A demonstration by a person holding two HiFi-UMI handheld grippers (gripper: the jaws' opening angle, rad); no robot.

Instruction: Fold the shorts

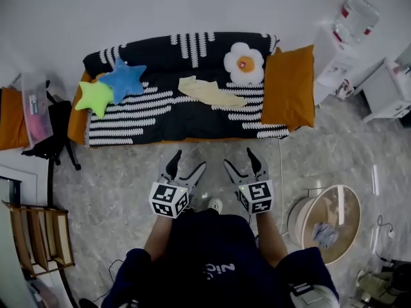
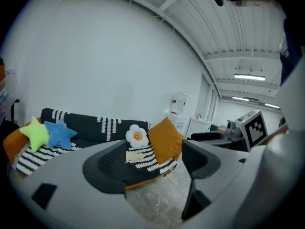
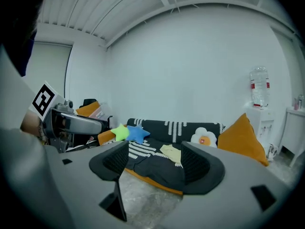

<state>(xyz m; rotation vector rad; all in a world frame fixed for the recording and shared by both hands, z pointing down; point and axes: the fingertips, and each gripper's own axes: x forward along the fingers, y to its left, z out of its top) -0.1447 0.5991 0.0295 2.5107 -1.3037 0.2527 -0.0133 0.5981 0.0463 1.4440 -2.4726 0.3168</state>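
Pale yellow shorts (image 1: 210,92) lie crumpled on the black-and-white striped sofa cover (image 1: 160,117), also visible as shorts (image 3: 172,152) and shorts (image 2: 133,155) between the jaws of each gripper view. My left gripper (image 1: 188,160) and right gripper (image 1: 239,158) hover side by side over the grey floor, well short of the sofa. Both stand open with nothing between their fingers. The person's dark torso fills the bottom of the head view.
On the sofa sit a green star pillow (image 1: 95,96), a blue star pillow (image 1: 122,78), a flower pillow (image 1: 244,63) and an orange cushion (image 1: 288,85). A round basket with cloth (image 1: 325,223) stands at right, a wooden rack (image 1: 38,235) at left, white cabinets (image 1: 388,88) far right.
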